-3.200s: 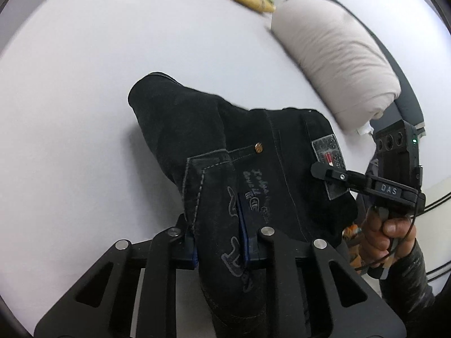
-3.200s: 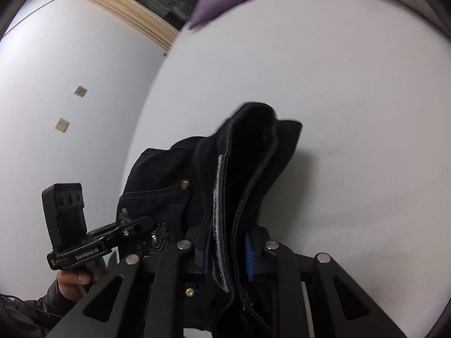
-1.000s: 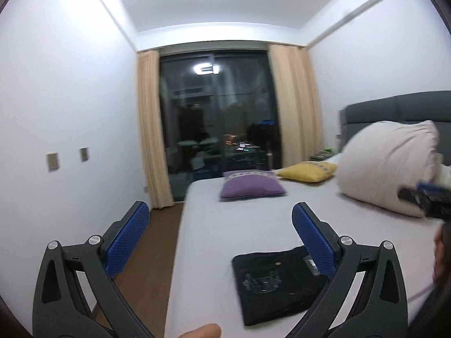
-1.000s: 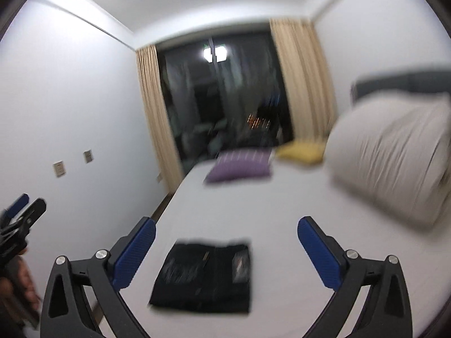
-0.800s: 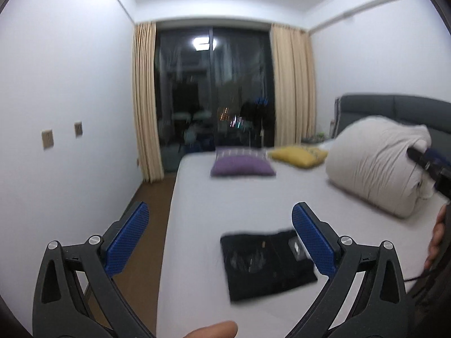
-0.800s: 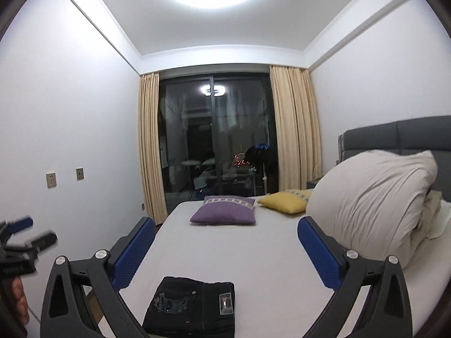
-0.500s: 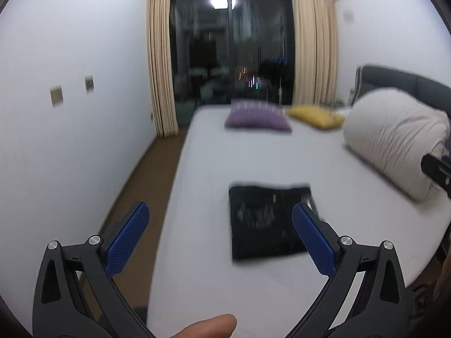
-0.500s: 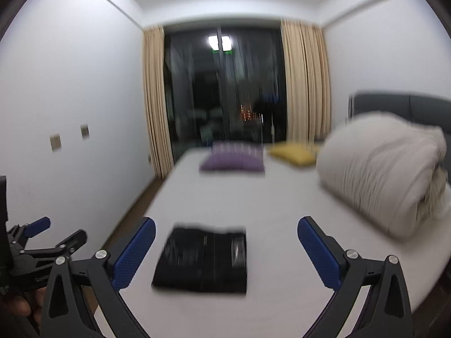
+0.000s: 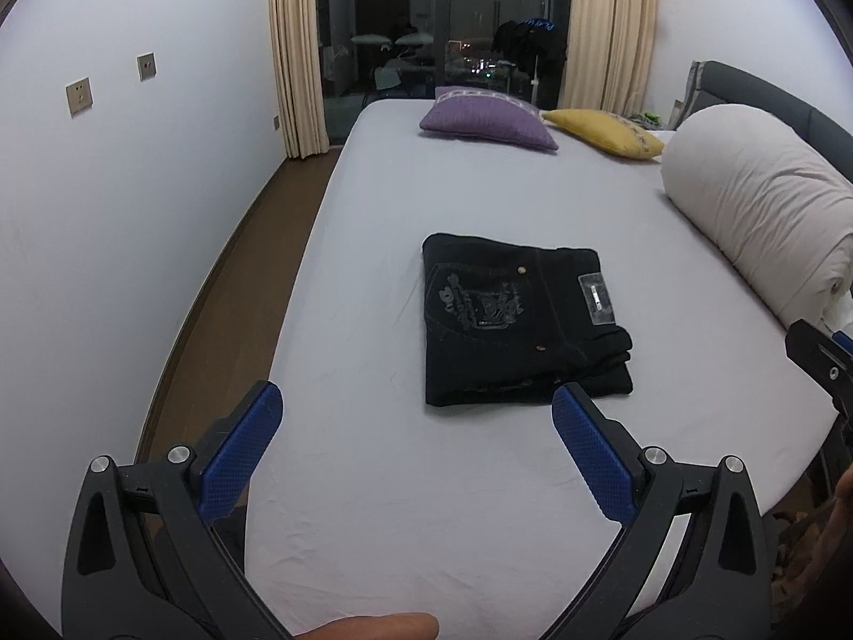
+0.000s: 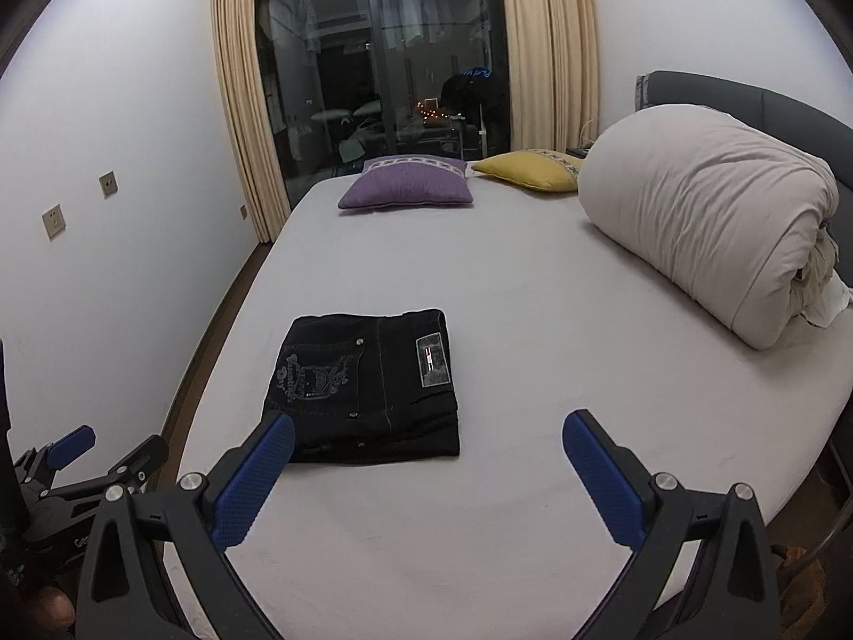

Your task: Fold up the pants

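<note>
Black pants [image 9: 520, 320] lay folded into a neat rectangle on the bed [image 9: 373, 277], pocket embroidery and waist patch facing up, w/ layered edges stacked along the near side. They sat toward the bed's left edge, near the floor [image 9: 213, 277] strip by the wall. Bare sheet spread on all sides; purple cushion [image 10: 408, 182], yellow cushion [image 10: 530, 168] & rolled duvet [image 10: 709, 218] were well apart. Left claw [image 9: 416, 445] & right claw [image 10: 426, 472] were both released, jaws spread wide, held short of the pants, touching nothing.
</note>
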Demonstrator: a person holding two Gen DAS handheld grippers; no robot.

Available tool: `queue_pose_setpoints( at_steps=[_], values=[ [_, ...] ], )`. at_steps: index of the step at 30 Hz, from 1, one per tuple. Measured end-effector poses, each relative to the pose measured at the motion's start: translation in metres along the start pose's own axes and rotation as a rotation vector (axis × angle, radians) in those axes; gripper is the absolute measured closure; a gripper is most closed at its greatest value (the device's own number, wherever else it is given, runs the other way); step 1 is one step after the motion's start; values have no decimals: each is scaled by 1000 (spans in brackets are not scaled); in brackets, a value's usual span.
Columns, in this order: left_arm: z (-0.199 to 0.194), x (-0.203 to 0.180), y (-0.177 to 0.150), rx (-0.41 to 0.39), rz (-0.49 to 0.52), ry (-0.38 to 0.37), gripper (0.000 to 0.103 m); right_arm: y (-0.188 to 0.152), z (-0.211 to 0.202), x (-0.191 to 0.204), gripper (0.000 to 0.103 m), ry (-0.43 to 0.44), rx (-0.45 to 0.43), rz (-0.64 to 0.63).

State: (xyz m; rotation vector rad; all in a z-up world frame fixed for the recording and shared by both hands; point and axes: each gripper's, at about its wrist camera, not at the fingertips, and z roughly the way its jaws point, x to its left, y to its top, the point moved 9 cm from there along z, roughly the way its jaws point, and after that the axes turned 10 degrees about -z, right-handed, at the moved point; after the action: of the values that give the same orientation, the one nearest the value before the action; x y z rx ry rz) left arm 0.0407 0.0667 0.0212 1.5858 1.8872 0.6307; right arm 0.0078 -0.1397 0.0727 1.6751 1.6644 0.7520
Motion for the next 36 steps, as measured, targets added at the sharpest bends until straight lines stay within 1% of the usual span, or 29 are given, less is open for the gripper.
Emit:
queue_pose_setpoints(
  at_steps=[7,12,20,36],
  values=[
    [24,3,-3,42,2,9,0,-6,8,10,0,13,25,-27],
    [31,6,-8,71,-1,9,0,-11,16,13,0,19,63,-29],
    [35,7,-13,84,0,9,0,-19,23,16,0,25,100,-37],
    [36,6,-16,88,3,11,0,-21,23,17,0,26,102,-39]
  ],
)
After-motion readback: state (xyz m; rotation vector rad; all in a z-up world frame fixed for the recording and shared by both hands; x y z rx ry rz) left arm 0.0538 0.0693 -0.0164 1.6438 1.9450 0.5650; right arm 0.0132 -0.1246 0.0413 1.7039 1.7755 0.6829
